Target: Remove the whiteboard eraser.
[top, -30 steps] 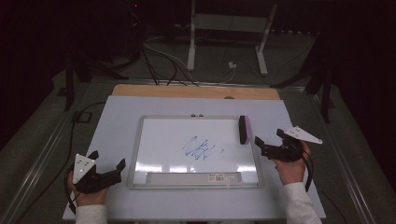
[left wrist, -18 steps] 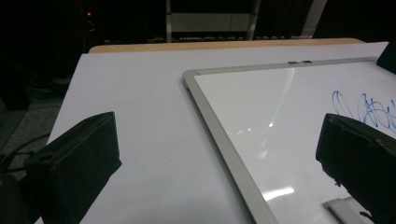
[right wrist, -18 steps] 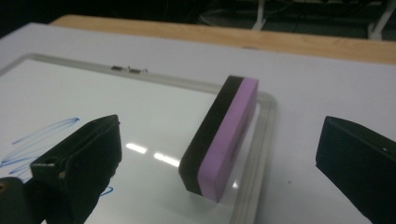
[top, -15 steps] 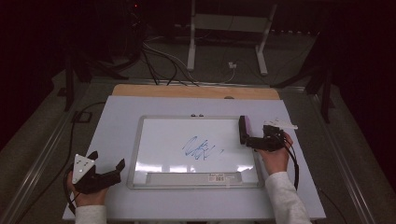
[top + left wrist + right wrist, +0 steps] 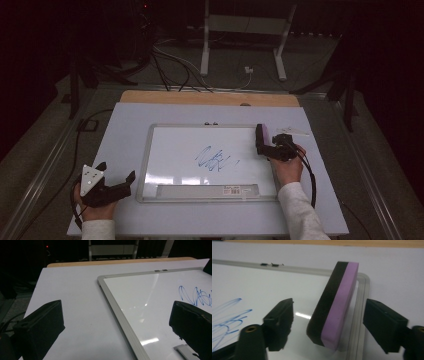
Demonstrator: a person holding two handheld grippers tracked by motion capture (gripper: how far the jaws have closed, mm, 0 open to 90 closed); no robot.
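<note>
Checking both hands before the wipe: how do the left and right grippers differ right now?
The right gripper is at the whiteboard's right edge, jaws open around the purple-and-black eraser without touching it. The left gripper rests on the table's white sheet beside the whiteboard's left edge, jaws bracketing nothing. Both are open and hand-held.

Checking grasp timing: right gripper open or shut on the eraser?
Open. The right gripper has its jaws either side of the eraser, with gaps showing on both sides.

eraser [image 5: 335, 307] on whiteboard's [image 5: 175, 150] right edge, scribble [image 5: 216, 159] mid-board, whiteboard on table [image 5: 125, 130]
</note>
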